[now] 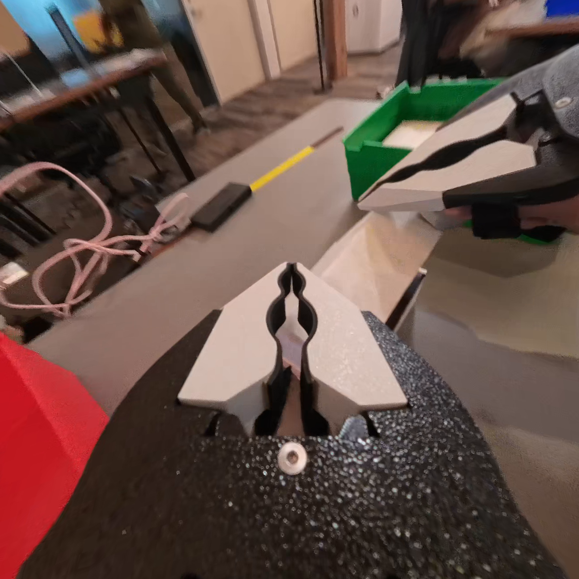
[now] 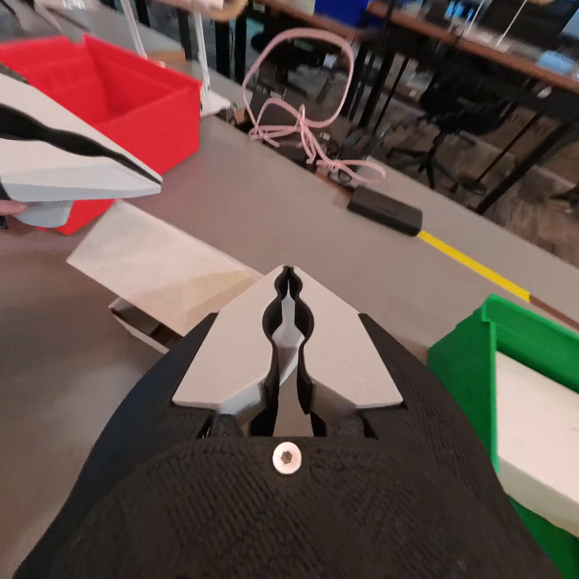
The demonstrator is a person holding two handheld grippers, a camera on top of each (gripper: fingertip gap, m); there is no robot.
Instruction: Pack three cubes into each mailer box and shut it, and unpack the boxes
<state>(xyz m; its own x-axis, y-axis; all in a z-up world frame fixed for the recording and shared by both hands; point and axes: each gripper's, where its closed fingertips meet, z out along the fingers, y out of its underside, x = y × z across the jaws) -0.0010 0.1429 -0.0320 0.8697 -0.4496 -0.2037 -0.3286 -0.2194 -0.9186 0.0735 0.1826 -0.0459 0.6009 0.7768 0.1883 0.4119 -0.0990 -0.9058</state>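
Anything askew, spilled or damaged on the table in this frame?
Nothing spilled or damaged. The white mailer box lies between the red bin and green bin with its lid not fully down, a dark gap showing at one end. Both tongs, left and right, are closed and empty.

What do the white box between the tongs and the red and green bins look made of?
White box: matte paperboard, judging by its thin flat lid with a faint crease. Red bin and green bin: apparently rigid plastic, possibly 3D-printed; the walls look faintly ribbed, though blur leaves that uncertain.
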